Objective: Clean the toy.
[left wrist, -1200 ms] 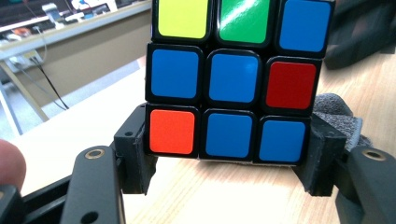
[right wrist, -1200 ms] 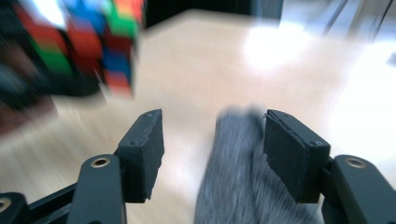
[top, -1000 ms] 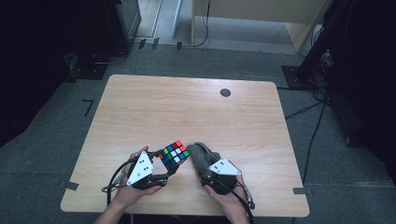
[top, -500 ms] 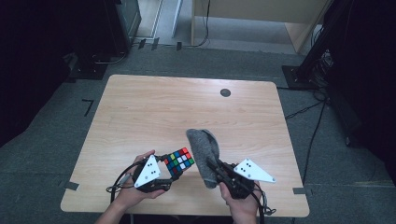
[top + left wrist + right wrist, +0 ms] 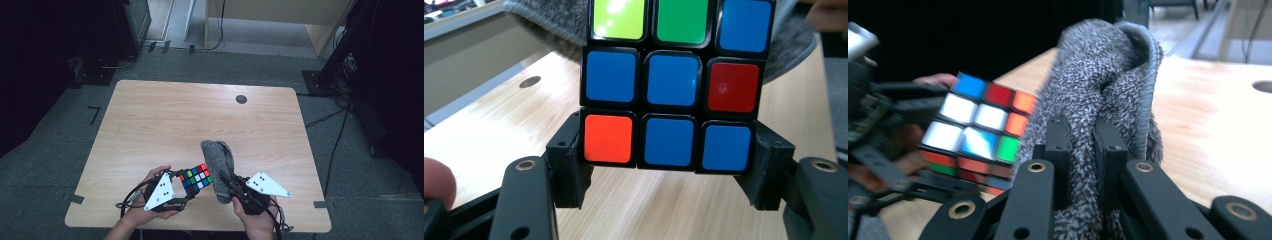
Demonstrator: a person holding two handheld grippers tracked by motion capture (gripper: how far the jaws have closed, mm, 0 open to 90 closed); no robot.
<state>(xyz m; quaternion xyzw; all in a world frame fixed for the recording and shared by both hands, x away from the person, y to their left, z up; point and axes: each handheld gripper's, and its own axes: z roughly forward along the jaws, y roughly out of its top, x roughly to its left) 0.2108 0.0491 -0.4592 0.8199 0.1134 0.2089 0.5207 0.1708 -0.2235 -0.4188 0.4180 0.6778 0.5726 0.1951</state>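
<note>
Grey knit cloth (image 5: 218,167) stood upright in the right claw (image 5: 226,186), jaws pinched on its lower end; the right claw had just been closing, and the fabric bulged out on both sides of the jaws. Left claw (image 5: 186,192) clamped the cube (image 5: 196,179) by its bottom layer, one jaw on each side, cube lifted clear of the bench (image 5: 150,120). Cube and cloth sat just beside each other near the front bench edge; whether they touched could not be told.

Hidden: in the left claw view the cube's (image 5: 676,80) top row was cut off by the frame, and the cloth (image 5: 549,22) behind it showed as grey patches at the upper corners. In the right claw view the cloth (image 5: 1103,80) covered the jaw tips, and the cube (image 5: 980,127) was blurred.

Left claw view gave the near face clearly: mostly blue, with red, orange and green squares. Right claw view showed a face with white squares. High view showed both hands, the grey plates and a dark round hole (image 5: 241,99) far across the bench.
</note>
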